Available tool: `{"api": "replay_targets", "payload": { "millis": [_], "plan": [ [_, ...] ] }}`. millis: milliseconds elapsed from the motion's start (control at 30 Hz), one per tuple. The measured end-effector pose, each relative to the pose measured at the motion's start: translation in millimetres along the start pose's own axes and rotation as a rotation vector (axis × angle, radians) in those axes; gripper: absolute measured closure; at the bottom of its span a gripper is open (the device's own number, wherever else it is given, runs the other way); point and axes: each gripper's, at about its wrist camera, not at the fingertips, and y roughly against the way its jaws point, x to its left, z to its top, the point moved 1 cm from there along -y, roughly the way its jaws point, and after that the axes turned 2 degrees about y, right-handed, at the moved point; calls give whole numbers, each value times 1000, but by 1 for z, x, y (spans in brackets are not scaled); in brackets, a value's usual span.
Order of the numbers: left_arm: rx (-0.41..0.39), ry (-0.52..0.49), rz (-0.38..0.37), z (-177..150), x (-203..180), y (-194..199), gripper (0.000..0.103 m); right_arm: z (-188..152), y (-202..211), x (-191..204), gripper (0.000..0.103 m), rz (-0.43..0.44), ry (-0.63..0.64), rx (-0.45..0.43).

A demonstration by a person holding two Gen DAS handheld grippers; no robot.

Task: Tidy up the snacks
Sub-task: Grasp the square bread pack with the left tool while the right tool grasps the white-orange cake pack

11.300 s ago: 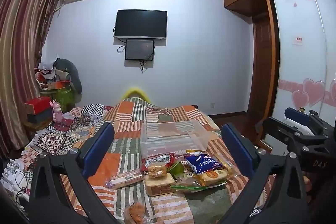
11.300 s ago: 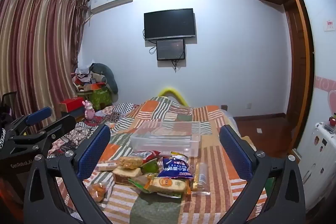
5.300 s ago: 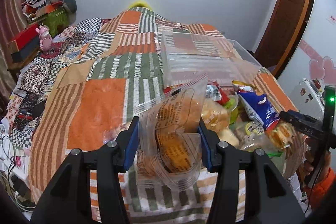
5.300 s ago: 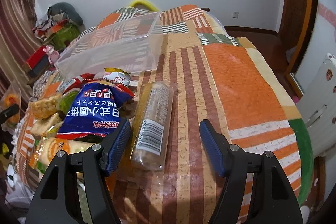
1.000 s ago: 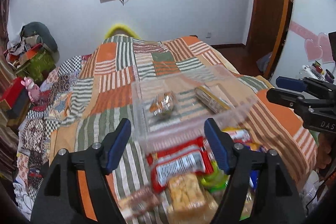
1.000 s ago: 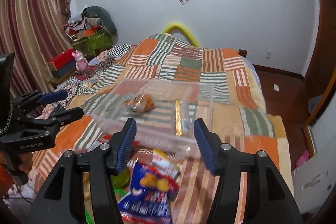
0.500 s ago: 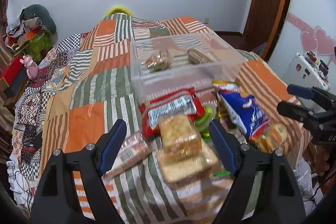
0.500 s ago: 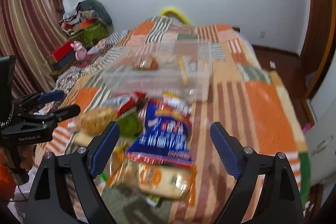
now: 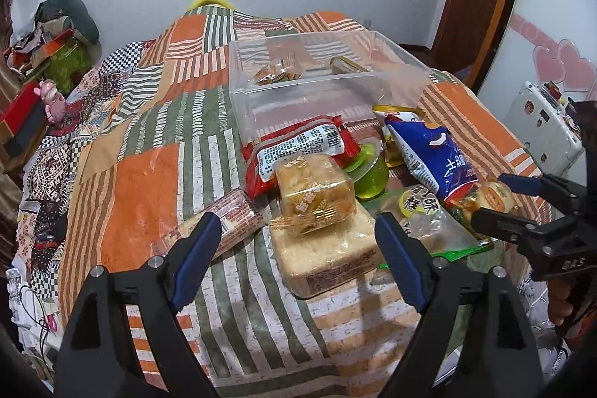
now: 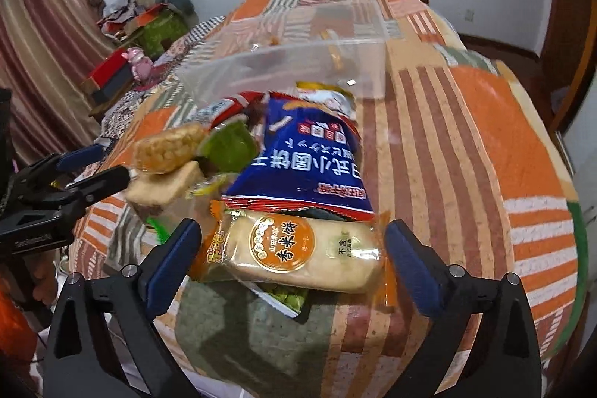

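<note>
Snacks lie heaped on the striped bedspread (image 9: 149, 181), with the clear bin (image 9: 317, 92) beyond them at twelve o'clock. At nine o'clock of the heap lies a long biscuit sleeve (image 9: 224, 226). My left gripper (image 9: 294, 248) has just been opening and hangs spread above the bread loaf (image 9: 324, 248), pads clear of it. At three o'clock, my right gripper (image 10: 293, 260) has also just been opening; its jaws straddle the orange rice-cracker pack (image 10: 294, 248) without pressing, the blue bag (image 10: 309, 159) just beyond.
</note>
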Motion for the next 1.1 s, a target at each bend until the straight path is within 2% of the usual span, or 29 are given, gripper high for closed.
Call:
{"api": "replay_targets", "payload": {
  "millis": [267,400,467,533,600,867,933,1000,1100],
  "plan": [
    [24,-8,-3,-2,-5,-13,18,-7,-14,-13,2,-15,-45,50],
    [14,-31,7,1,-11,-15,18,-9,-11,-11,2,-53,-11,32],
    [11,-33,6,3,-11,-16,18,-9,-9,-13,6,-46,-13,26],
    [6,-27,1,8,-12,-18,18,-9,-7,-16,17,-34,-18,20],
    [-1,-21,-5,13,-12,-20,18,-8,-4,-21,23,-28,-23,15],
    [22,9,1,25,-10,-47,18,-8,2,-29,26,-24,-33,2],
    [33,21,1,26,-8,-55,21,-7,6,-32,26,-25,-41,-1],
    [49,43,-11,26,-4,-62,33,-6,10,-36,26,-26,-47,-7],
    [78,87,-42,25,3,-72,45,-2,16,-36,26,-41,-44,-21]
  ]
}}
